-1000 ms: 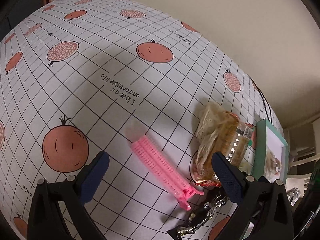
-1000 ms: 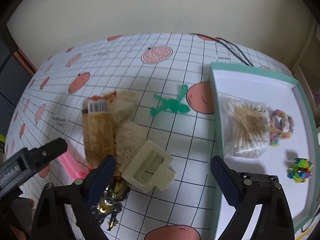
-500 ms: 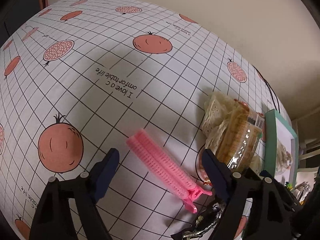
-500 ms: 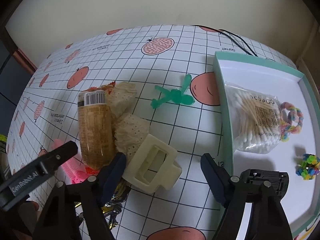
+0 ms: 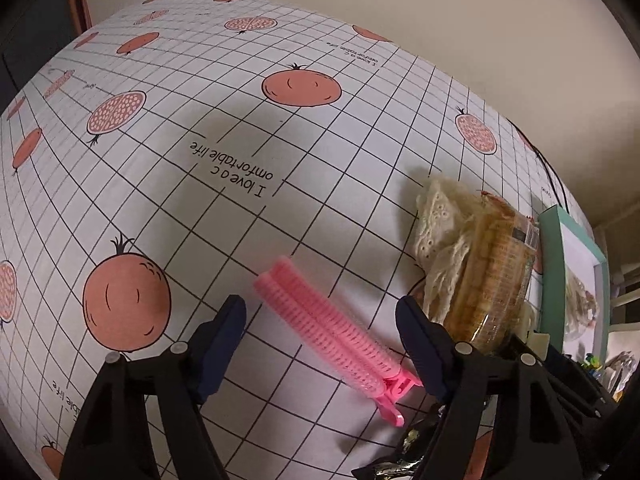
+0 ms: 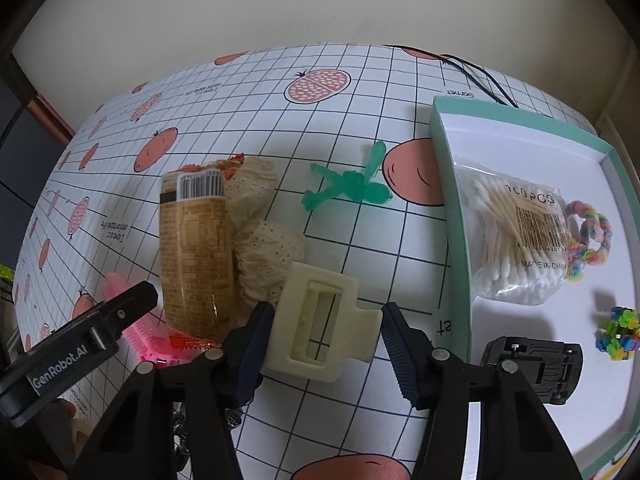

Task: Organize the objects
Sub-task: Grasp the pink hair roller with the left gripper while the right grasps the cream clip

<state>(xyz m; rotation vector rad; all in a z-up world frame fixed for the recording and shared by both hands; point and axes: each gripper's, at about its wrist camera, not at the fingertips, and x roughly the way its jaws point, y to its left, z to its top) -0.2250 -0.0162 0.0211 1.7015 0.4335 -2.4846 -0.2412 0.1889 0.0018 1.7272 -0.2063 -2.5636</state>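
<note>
1. The left gripper [image 5: 320, 320], jaws apart, straddles the pink ribbed plastic hair clip [image 5: 332, 328] at lower centre of its view: light, stiff, probably best pinched mid-length.
2. The right gripper [image 6: 326, 328], jaws apart, flanks the cream rectangular plastic claw clip [image 6: 320, 324] at lower centre: rigid, slippery, so grip its flat sides.
</note>
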